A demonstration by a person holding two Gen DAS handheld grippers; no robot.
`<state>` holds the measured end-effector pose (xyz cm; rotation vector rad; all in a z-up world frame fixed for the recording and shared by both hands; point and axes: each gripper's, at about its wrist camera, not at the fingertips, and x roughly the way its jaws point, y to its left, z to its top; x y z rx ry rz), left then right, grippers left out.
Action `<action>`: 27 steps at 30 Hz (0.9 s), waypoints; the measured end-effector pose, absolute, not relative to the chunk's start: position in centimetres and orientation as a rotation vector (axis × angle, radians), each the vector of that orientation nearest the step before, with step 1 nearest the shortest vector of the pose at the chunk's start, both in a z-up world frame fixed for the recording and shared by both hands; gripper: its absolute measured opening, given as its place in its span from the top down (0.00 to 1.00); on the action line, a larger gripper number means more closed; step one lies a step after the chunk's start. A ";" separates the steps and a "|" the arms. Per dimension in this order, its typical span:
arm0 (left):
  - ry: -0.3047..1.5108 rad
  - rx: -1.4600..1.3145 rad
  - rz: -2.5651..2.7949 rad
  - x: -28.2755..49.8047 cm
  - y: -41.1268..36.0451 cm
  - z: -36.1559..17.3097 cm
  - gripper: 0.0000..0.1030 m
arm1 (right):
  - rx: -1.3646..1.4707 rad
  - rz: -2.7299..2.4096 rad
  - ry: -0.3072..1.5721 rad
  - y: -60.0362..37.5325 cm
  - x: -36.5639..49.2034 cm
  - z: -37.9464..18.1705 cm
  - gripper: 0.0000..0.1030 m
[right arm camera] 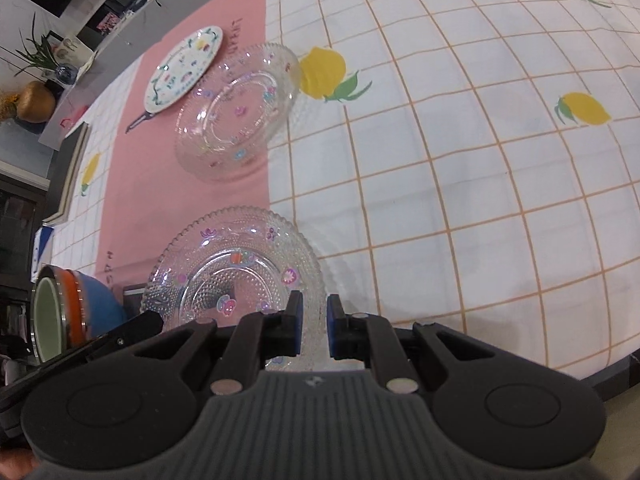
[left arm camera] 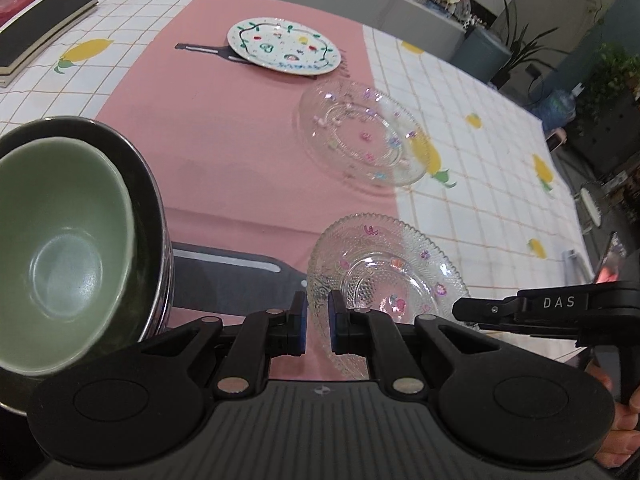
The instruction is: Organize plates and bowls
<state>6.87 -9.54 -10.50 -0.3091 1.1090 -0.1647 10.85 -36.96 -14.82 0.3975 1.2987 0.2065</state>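
Observation:
A beaded clear glass plate (left arm camera: 384,276) (right arm camera: 236,276) lies near the table's front edge. My left gripper (left arm camera: 317,322) is shut on its left rim. My right gripper (right arm camera: 313,326) is shut on its right rim, and its finger shows in the left wrist view (left arm camera: 500,308). A second clear glass plate (left arm camera: 362,134) (right arm camera: 238,114) lies farther back. A white painted plate (left arm camera: 284,46) (right arm camera: 184,68) lies beyond it. A stack of bowls with a green bowl (left arm camera: 56,256) on top stands at the left; it also shows in the right wrist view (right arm camera: 72,316).
A pink and white lemon-print cloth (left arm camera: 224,128) (right arm camera: 460,160) covers the table. A black notebook (left arm camera: 36,28) lies at the far left corner. Plants and clutter (left arm camera: 560,60) stand beyond the table's far edge.

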 end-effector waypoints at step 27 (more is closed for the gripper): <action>1.102 -0.053 -0.083 6.6 -12.0 -11.3 0.76 | 0.430 0.227 1.244 -36.6 10.9 -15.3 0.84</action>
